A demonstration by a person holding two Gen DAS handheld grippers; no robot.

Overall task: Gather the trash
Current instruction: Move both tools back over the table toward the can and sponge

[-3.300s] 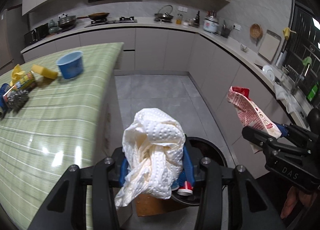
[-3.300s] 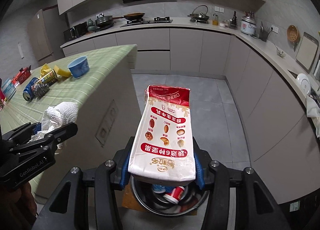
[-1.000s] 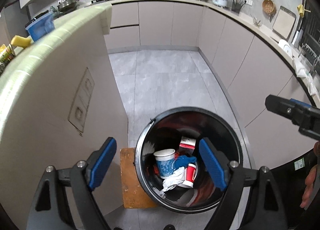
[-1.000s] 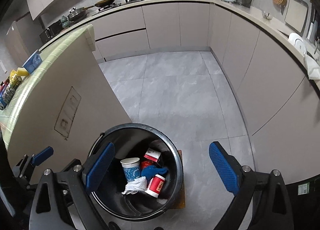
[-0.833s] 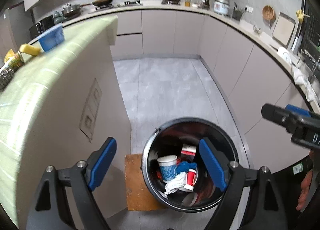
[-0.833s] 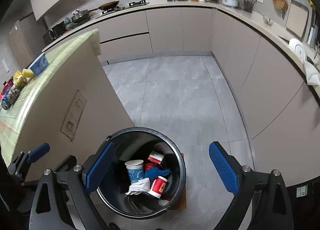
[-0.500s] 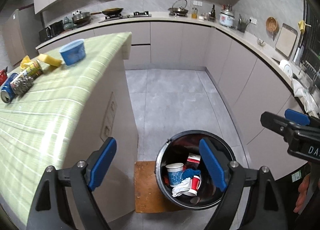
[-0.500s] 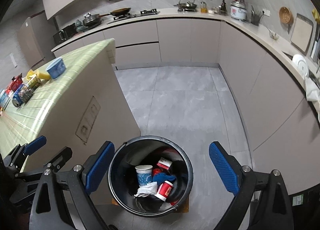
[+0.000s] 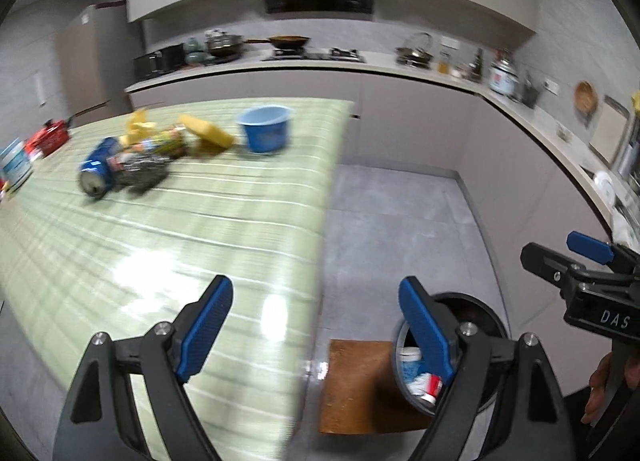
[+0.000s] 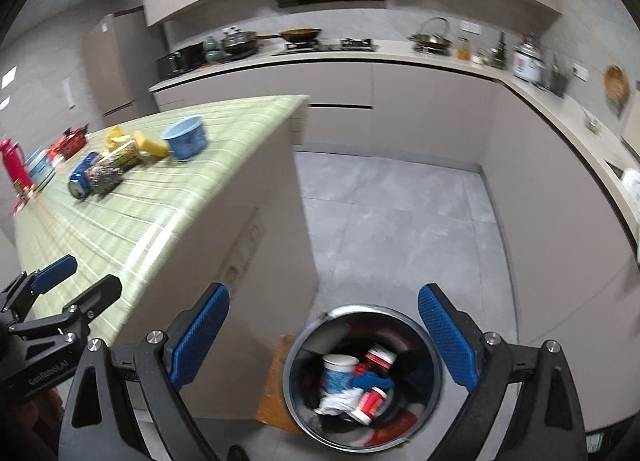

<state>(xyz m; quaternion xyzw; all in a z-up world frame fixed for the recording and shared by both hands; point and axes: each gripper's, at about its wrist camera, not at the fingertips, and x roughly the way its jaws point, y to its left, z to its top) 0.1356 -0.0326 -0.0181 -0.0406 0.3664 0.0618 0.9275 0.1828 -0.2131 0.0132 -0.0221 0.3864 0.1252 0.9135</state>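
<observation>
Partial completion of the collecting task. The trash bin stands on the floor at the foot of the island and already holds several items — a blue-and-white paper cup, a crumpled white tissue, two red-and-white small cups and a blue scrap. Both tools are empty: the left claw is spread wide above the near edge of the green striped tabletop, and the right claw is likewise spread wide, above the bin, with nothing between its pads.

Trash yet to be gathered lies together at the far part of the tabletop, well apart from both claws — a blue drink can on its side, a dark steel-wool scourer touching it, a printed snack wrapper, yellow crumpled material, a yellow sponge and a light-blue bowl. Which of these count as trash cannot be settled from the views. Judged stage: between deposits, with the next reach toward that cluster still to be made.
</observation>
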